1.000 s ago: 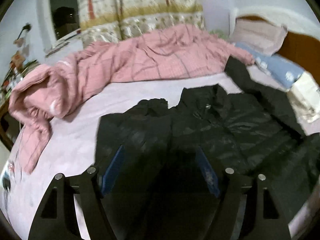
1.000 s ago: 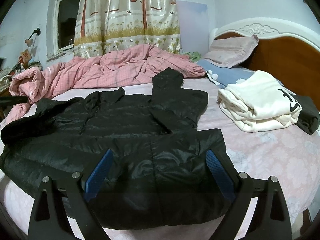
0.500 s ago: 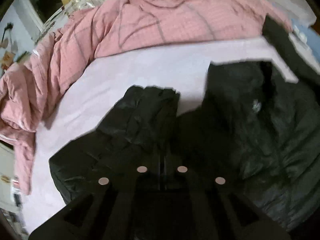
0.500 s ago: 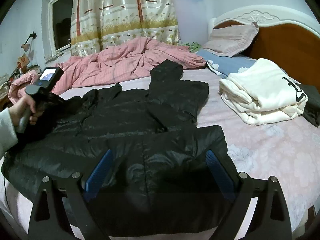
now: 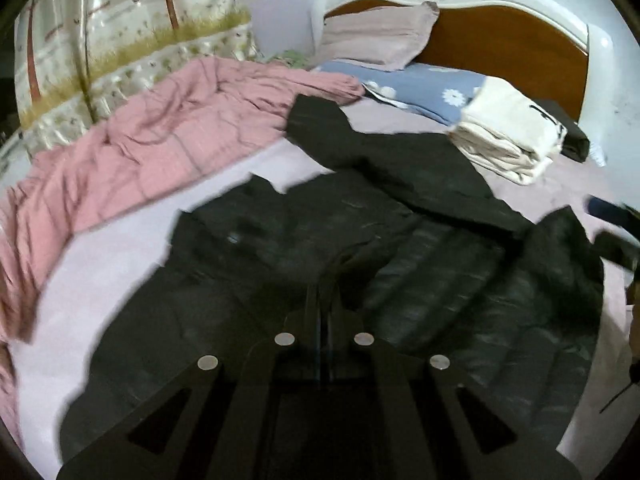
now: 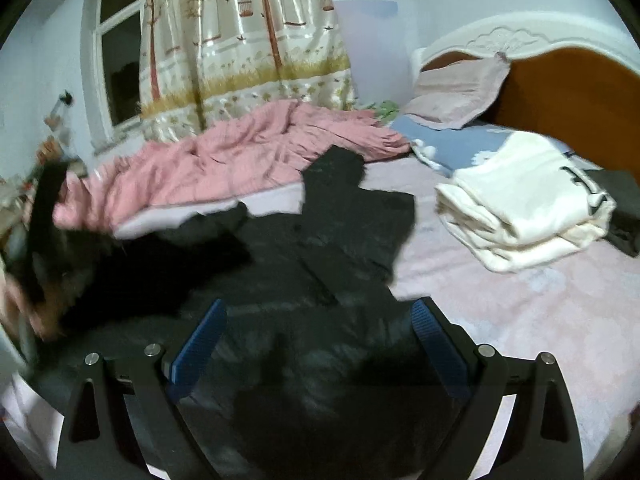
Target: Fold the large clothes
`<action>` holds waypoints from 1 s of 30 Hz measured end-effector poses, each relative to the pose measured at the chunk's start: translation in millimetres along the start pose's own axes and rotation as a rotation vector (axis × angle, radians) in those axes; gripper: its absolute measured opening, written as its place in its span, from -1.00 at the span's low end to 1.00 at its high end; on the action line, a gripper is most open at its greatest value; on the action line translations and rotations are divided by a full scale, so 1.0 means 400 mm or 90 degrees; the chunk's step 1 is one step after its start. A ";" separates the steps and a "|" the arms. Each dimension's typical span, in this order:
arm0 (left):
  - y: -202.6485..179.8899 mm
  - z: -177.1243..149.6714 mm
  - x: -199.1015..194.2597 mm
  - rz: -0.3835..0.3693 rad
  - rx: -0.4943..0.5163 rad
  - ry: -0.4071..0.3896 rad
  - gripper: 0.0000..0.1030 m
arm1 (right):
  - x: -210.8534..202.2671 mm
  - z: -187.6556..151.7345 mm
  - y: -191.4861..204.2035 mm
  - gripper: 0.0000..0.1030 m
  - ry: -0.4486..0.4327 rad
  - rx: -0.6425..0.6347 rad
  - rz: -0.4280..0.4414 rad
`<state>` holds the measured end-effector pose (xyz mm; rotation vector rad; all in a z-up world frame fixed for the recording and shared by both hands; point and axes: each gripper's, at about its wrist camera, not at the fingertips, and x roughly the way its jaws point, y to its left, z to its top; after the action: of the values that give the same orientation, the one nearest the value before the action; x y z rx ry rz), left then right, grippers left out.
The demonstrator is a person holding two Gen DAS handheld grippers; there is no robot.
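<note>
Left wrist view: our left claw [image 5: 324, 296] was pinched tight on one black jacket [image 5: 460, 304].
Right claw [image 6: 316, 344]: we held it wide open, gripping nothing, low over the jacket.
Jacket spot: spread on one bed [image 6: 520, 304].
Pillows: two.
Pink blanket [image 6: 224, 168]: one.

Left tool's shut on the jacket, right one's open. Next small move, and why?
Probably carry the left tool further across toward the jacket's middle, laying the gripped sleeve side flat on the body. Its fingers are shut on black fabric, and the right wrist view shows that side lifted and bunched. The right tool hovers open over the lower jacket, holding nothing, so it could pin the fold afterwards.
</note>
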<state>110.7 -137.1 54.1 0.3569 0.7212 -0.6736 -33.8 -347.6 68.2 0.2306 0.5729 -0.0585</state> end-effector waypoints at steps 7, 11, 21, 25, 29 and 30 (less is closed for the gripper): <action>-0.027 -0.036 -0.002 -0.054 -0.045 0.008 -0.96 | 0.235 0.140 0.018 0.76 0.166 0.098 0.171; -0.025 -0.050 -0.054 -0.079 -0.047 -0.015 -0.69 | 0.371 0.129 0.067 0.69 0.268 0.103 0.205; 0.121 -0.155 -0.254 0.068 -0.136 -0.099 0.50 | 0.439 0.056 0.072 0.42 0.314 0.074 0.158; 0.220 -0.205 -0.306 0.215 -0.209 -0.126 0.53 | 0.437 0.064 0.089 0.43 0.323 0.033 0.141; 0.337 -0.246 -0.314 0.285 -0.318 -0.112 0.53 | 0.452 0.047 0.085 0.43 0.306 0.052 0.086; 0.363 -0.253 -0.313 0.293 -0.337 -0.103 0.53 | 0.452 0.045 0.090 0.43 0.309 0.046 0.090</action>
<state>89.7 76.8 81.6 -0.0253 0.6061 -0.0624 131.8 -315.2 -8.2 0.3585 1.0371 0.1183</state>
